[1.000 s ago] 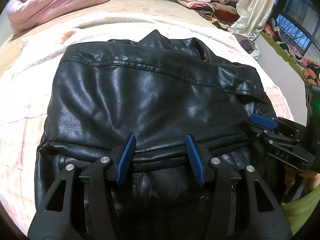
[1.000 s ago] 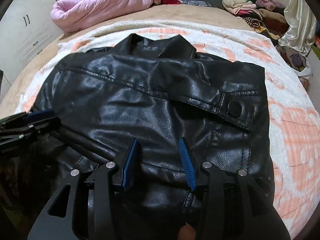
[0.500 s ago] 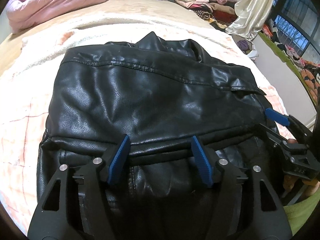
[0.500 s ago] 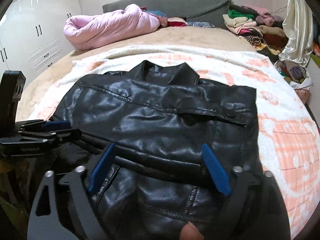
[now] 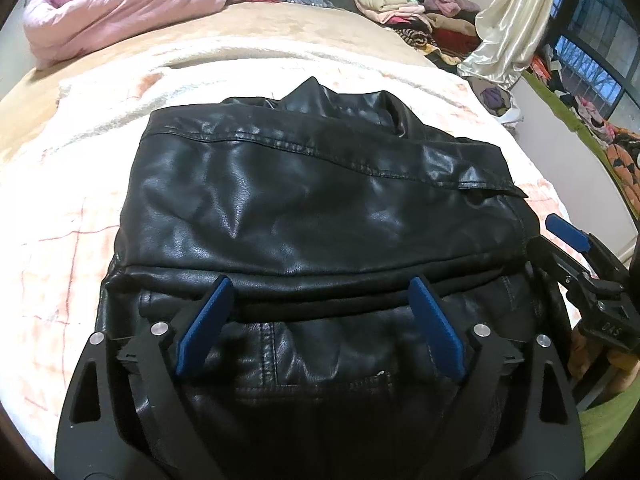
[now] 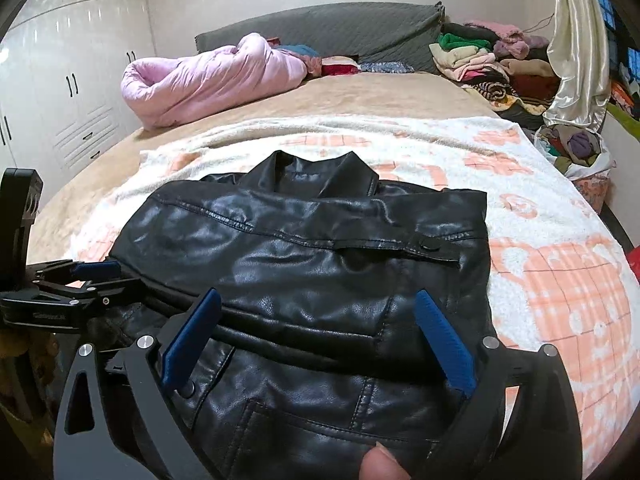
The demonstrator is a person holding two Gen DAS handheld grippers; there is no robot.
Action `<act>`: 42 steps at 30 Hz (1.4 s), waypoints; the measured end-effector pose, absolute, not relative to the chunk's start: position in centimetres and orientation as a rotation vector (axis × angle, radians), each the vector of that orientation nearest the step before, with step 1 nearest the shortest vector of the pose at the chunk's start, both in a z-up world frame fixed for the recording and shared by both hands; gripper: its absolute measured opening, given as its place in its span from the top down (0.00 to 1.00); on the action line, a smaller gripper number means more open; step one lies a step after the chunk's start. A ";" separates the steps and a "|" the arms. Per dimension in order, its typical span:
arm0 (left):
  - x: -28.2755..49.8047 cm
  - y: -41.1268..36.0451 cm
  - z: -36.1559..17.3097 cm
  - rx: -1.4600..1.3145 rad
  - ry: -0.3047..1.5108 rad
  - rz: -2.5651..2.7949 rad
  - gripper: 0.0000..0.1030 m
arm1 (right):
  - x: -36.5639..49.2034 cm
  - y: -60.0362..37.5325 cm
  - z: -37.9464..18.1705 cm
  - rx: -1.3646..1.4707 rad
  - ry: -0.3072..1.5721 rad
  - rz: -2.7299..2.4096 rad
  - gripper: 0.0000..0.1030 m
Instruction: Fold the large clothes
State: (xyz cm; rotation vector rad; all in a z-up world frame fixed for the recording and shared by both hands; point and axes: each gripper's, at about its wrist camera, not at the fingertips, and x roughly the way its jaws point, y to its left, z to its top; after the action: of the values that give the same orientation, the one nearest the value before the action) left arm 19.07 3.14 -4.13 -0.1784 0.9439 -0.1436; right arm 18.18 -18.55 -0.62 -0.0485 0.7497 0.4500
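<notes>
Left wrist view shows the black leather jacket lying folded on the patterned blanket spread over the bed, collar at the far edge and a flat fold line running across just ahead of the left tongs. Those tongs have just been opening: their blue pads stand wide apart above the near layer of the jacket, pressing on nothing. In the right wrist view the right tongs have likewise just been opening and now gape over the jacket's near right part, with leather under them but not pinched; a fingertip of the person shows at the bottom edge. Each tool is visible at the side of the other's view, so the two sit close together along the jacket's near edge. My reading is that a fold has just been laid down and released, and the step in hand is the letting go. The bundle looks compact, yet the near hem still bulges and a strap with a snap sticks out on the right, so the next move probably calls for either smoothing the top layer or taking the near edge again at both corners for one more fold towards the collar; stiff leather may spring back if it is not pressed flat. As for containers, the only one I can make out is a bag beside the bed on the right, stuffed with crumpled clothes; the stack of folded clothes at the head of the bed lies loose, in nothing.
</notes>
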 end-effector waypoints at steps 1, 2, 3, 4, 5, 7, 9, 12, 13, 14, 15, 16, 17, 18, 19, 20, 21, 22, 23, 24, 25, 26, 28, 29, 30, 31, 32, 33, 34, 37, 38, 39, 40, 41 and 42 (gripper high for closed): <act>18.9 3.1 -4.0 -0.173 0.939 -0.141 0.10 | 18.1 -18.6 -0.5 -0.047 0.746 0.451 0.06; 18.8 3.0 -3.7 -0.161 0.930 -0.132 0.09 | 18.0 -18.7 -0.4 -0.045 0.744 0.452 0.05; 18.6 3.0 -3.6 -0.151 0.923 -0.125 0.09 | 17.9 -18.7 -0.3 -0.045 0.742 0.455 0.05; 18.5 2.9 -3.4 -0.143 0.919 -0.121 0.09 | 17.9 -18.7 -0.2 -0.048 0.740 0.458 0.05; 18.4 2.8 -3.2 -0.139 0.918 -0.118 0.09 | 17.8 -18.6 -0.1 -0.050 0.736 0.457 0.05; 18.3 2.8 -3.0 -0.137 0.917 -0.119 0.09 | 17.6 -18.5 0.1 -0.054 0.731 0.459 0.05; 18.0 2.8 -2.7 -0.131 0.912 -0.119 0.09 | 17.3 -18.5 0.3 -0.053 0.724 0.459 0.05; 17.7 2.7 -2.4 -0.133 0.908 -0.122 0.09 | 16.9 -18.5 0.5 -0.048 0.718 0.463 0.05; 17.6 2.7 -2.3 -0.132 0.906 -0.123 0.09 | 16.7 -18.6 0.6 -0.048 0.716 0.462 0.05; 17.4 2.7 -2.2 -0.128 0.903 -0.124 0.09 | 16.5 -18.6 0.7 -0.047 0.713 0.463 0.05; 17.2 2.6 -2.1 -0.125 0.900 -0.124 0.09 | 16.5 -18.6 0.8 -0.046 0.712 0.464 0.05; 17.0 2.7 -2.0 -0.120 0.896 -0.125 0.09 | 16.3 -18.6 0.9 -0.046 0.711 0.465 0.05; 16.8 2.7 -1.9 -0.117 0.893 -0.124 0.09 | 16.1 -18.6 1.0 -0.046 0.708 0.465 0.05; 16.6 2.7 -1.8 -0.116 0.890 -0.121 0.09 | 15.8 -18.6 1.1 -0.045 0.705 0.468 0.05; 16.4 2.8 -1.7 -0.115 0.887 -0.119 0.09 | 15.5 -18.6 1.2 -0.044 0.704 0.471 0.05; 16.2 2.8 -1.6 -0.112 0.885 -0.118 0.09 | 15.4 -18.6 1.3 -0.044 0.702 0.472 0.05; 16.0 2.9 -1.5 -0.111 0.882 -0.118 0.09 | 15.1 -18.6 1.4 -0.044 0.700 0.472 0.05; 15.8 2.9 -1.5 -0.112 0.880 -0.118 0.09 | 14.9 -18.6 1.5 -0.044 0.701 0.474 0.04; 15.6 3.0 -1.4 -0.115 0.879 -0.118 0.09 | 14.7 -18.7 1.5 -0.043 0.701 0.475 0.04; 15.5 3.1 -1.4 -0.117 0.878 -0.118 0.09 | 14.5 -18.6 1.5 -0.042 0.704 0.477 0.04; 15.3 3.1 -1.4 -0.119 0.878 -0.119 0.09 | 14.3 -18.6 1.5 -0.042 0.707 0.480 0.04; 15.1 3.2 -1.3 -0.123 0.877 -0.119 0.09 | 14.1 -18.7 1.5 -0.041 0.708 0.481 0.04; 14.8 3.4 -1.3 -0.132 0.877 -0.120 0.09 | 13.7 -18.7 1.6 -0.037 0.711 0.480 0.04; 14.7 3.5 -1.3 -0.138 0.877 -0.120 0.09 | 13.4 -18.7 1.6 -0.037 0.717 0.479 0.04; 14.6 3.6 -1.3 -0.141 0.877 -0.119 0.09 | 13.2 -18.8 1.6 -0.035 0.722 0.477 0.04; 14.4 3.7 -1.3 -0.143 0.876 -0.118 0.09 | 13.0 -18.9 1.6 -0.034 0.726 0.477 0.04; 14.2 3.8 -1.4 -0.143 0.877 -0.118 0.09 | 12.8 -19.0 1.6 -0.032 0.729 0.478 0.04; 14.1 3.9 -1.4 -0.144 0.878 -0.117 0.09 | 12.5 -19.1 1.5 -0.031 0.734 0.475 0.04; 14.0 3.9 -1.4 -0.145 0.878 -0.116 0.09 | 12.4 -19.1 1.4 -0.031 0.739 0.472 0.04; 13.4 4.1 -1.7 -0.147 0.884 -0.117 0.09 | 11.8 -19.4 1.0 -0.033 0.757 0.468 0.04; 13.2 4.1 -1.8 -0.147 0.887 -0.118 0.09 | 11.7 -19.5 0.9 -0.033 0.762 0.468 0.04; 13.1 4.2 -1.9 -0.146 0.889 -0.118 0.09 | 11.5 -19.5 0.7 -0.033 0.768 0.468 0.04; 12.9 4.2 -2.0 -0.145 0.891 -0.118 0.09 | 11.2 -19.5 0.6 -0.034 0.773 0.467 0.04; 12.6 4.3 -2.2 -0.143 0.894 -0.117 0.09 | 11.0 -19.6 0.5 -0.036 0.777 0.467 0.04; 12.4 4.3 -2.3 -0.143 0.896 -0.117 0.09 | 10.7 -19.6 0.5 -0.039 0.780 0.468 0.04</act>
State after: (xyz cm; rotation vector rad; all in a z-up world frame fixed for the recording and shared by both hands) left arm 12.39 4.30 -2.28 -0.1427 0.8962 -0.1166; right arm 10.71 -19.56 0.47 -0.0389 0.7802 0.4676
